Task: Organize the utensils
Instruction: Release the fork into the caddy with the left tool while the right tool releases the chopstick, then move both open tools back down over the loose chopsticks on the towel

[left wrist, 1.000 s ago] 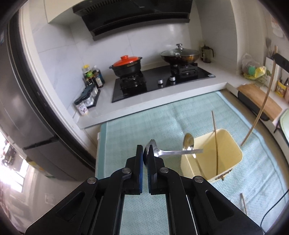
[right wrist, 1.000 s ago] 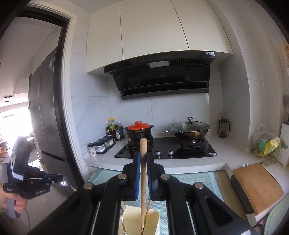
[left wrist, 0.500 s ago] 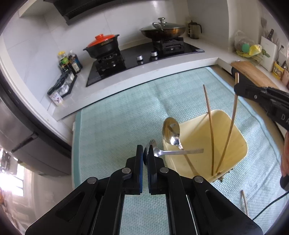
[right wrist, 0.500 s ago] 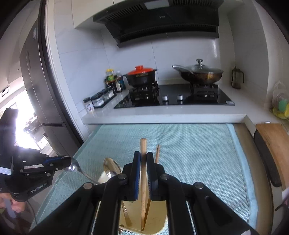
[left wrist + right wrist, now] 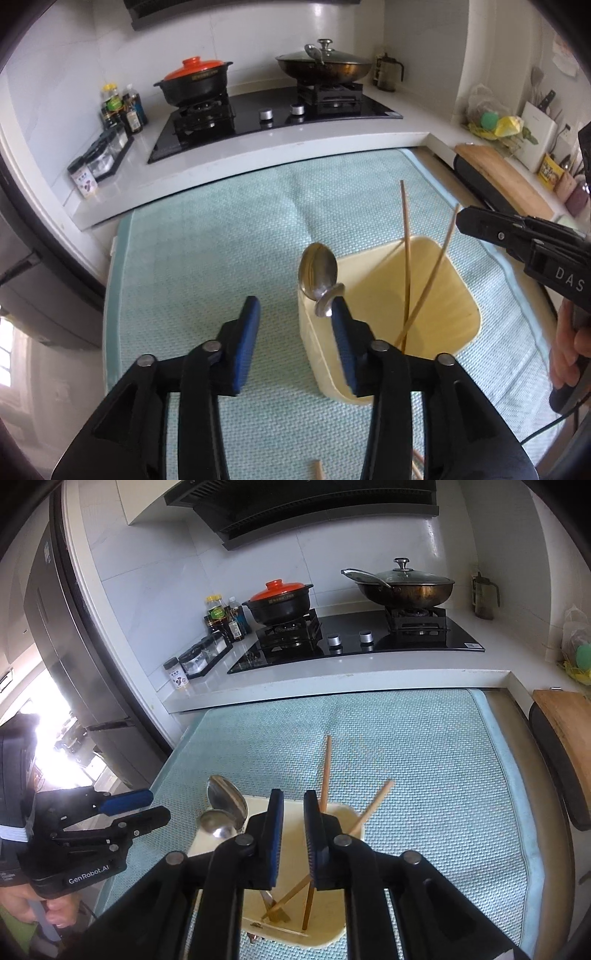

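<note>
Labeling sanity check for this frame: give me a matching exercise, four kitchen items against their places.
Items:
1. clay pot with orange lid
2. wok with glass lid
3. spoons
4. wooden cutting board

Places:
A. counter at the far right
B. left burner
C. standing in the yellow bin
D. right burner

Pairs: 1-B, 2-D, 3-C, 4-A
</note>
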